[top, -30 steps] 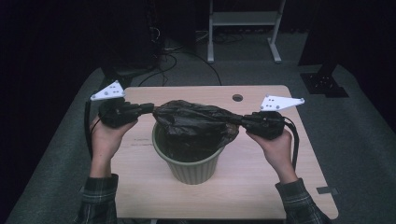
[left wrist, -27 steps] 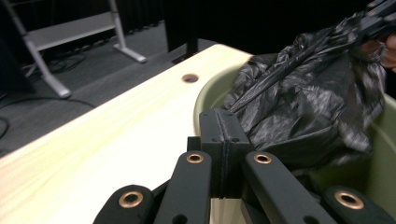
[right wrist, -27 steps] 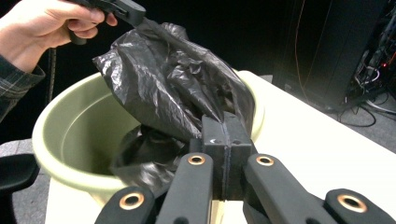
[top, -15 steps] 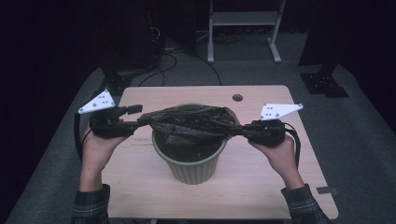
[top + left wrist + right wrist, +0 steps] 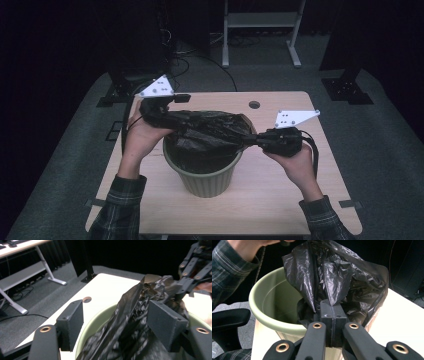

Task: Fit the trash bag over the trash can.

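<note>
A black plastic bag (image 5: 210,131) is stretched across the mouth of a pale green bin (image 5: 205,180) on the wooden table (image 5: 280,200). My left gripper (image 5: 179,106) hovers at the bin's far left rim, open, and the bag (image 5: 140,305) runs loosely between its wide-apart jaws (image 5: 118,322) over the bin (image 5: 95,322). My right gripper (image 5: 255,140) is at the bin's right rim, shut on a bunched edge of the bag (image 5: 332,272), with its pads (image 5: 332,312) pressed together above the bin (image 5: 262,300).
The table has a round cable hole (image 5: 254,105) behind the bin. A white desk frame (image 5: 260,20) and cables stand on the carpet beyond the table. A dark chair arm (image 5: 227,320) shows low beside the table in the right gripper view.
My left gripper has let go of the bag, opened, and moved right and away from the person toward the bin's far rim. The right gripper stays shut on the bag, shifted slightly left.
</note>
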`<action>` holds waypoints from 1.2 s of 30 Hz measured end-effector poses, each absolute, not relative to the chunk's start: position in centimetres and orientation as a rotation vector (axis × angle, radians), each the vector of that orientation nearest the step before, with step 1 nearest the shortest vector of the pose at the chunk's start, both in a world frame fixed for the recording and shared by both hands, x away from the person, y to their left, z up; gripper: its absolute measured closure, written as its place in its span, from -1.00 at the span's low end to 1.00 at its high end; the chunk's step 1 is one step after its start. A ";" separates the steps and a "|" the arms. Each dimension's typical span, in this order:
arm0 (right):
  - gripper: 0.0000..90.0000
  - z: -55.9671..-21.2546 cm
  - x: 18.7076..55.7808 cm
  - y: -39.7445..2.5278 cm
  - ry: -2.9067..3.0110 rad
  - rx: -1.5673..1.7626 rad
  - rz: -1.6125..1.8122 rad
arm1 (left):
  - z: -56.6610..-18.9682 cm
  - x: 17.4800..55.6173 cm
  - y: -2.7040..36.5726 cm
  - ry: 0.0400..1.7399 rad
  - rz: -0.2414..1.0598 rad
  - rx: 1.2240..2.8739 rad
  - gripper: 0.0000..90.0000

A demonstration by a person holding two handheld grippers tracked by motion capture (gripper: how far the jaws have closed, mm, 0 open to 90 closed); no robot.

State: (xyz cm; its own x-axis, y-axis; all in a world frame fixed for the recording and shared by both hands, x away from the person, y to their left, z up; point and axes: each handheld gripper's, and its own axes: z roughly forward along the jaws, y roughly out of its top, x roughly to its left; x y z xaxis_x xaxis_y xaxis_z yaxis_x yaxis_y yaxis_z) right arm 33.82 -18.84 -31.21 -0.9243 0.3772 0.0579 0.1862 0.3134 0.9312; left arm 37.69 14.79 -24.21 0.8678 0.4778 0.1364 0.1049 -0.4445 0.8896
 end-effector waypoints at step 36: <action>1.00 -34.0 30.9 -23.7 2.503 0.578 1.656 | -28.9 40.8 23.9 0.849 0.372 2.091 1.00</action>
State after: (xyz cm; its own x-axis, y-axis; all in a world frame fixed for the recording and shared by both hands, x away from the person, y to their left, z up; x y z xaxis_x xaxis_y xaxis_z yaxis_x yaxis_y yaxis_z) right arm 30.93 -23.73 -34.01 -0.9249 0.3554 0.1352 0.2634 0.3424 0.9019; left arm 40.80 23.93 -28.86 0.7281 0.6846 -0.0337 0.4395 -0.4286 0.7894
